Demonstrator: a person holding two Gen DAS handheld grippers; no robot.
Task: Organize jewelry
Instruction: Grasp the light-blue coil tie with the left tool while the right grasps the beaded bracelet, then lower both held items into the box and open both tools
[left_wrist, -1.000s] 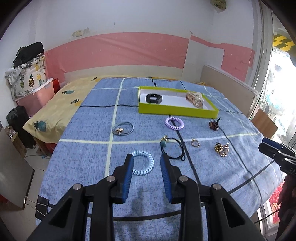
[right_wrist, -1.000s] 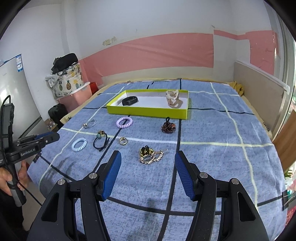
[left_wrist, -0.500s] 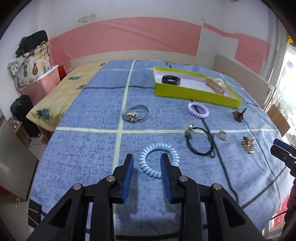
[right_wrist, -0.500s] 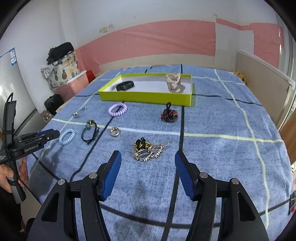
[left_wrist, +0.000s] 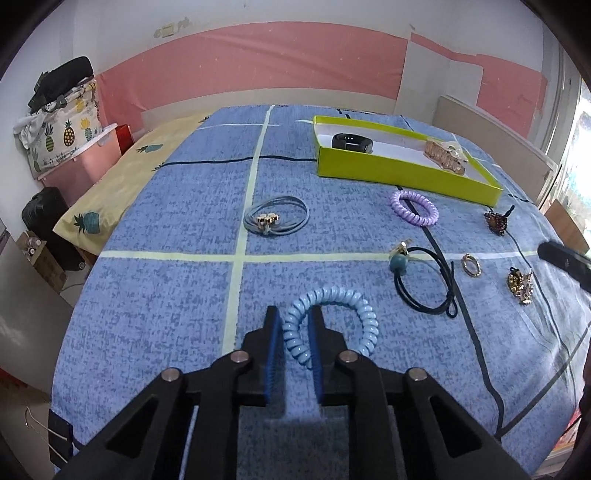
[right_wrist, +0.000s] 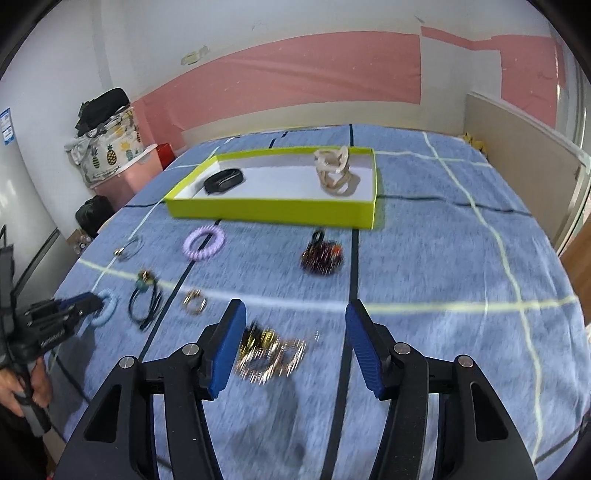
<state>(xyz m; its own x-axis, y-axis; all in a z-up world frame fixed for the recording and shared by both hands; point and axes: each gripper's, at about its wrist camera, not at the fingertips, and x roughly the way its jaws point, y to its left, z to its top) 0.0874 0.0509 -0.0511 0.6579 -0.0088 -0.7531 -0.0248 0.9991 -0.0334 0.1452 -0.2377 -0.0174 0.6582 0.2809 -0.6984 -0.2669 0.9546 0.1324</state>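
A light blue spiral hair tie (left_wrist: 354, 306) lies on the blue bedspread. My left gripper (left_wrist: 294, 312) is closing, and its pads press on the tie's near-left coil. The same gripper (right_wrist: 79, 304) shows at the left of the right wrist view, held by a hand (right_wrist: 22, 387). My right gripper (right_wrist: 294, 306) is open with its jaws narrowing. A gold hair clip (right_wrist: 269, 354) lies between them, nearer the left pad and untouched. A yellow-green box (right_wrist: 273, 210) further back holds a black band (right_wrist: 224, 180) and a beige chain clip (right_wrist: 334, 170).
Loose on the bedspread are a purple spiral tie (left_wrist: 413, 208), a grey-blue beaded tie (left_wrist: 277, 219), a black tie with a teal bead (left_wrist: 424, 280), a gold ring (left_wrist: 471, 264) and a dark red beaded piece (left_wrist: 495, 221). The bed drops off at left, beside a black suitcase (left_wrist: 44, 218).
My left gripper came forward and down onto the light blue tie and its jaws closed in around the coil. My right gripper advanced over the gold clip, its jaws a little narrower.
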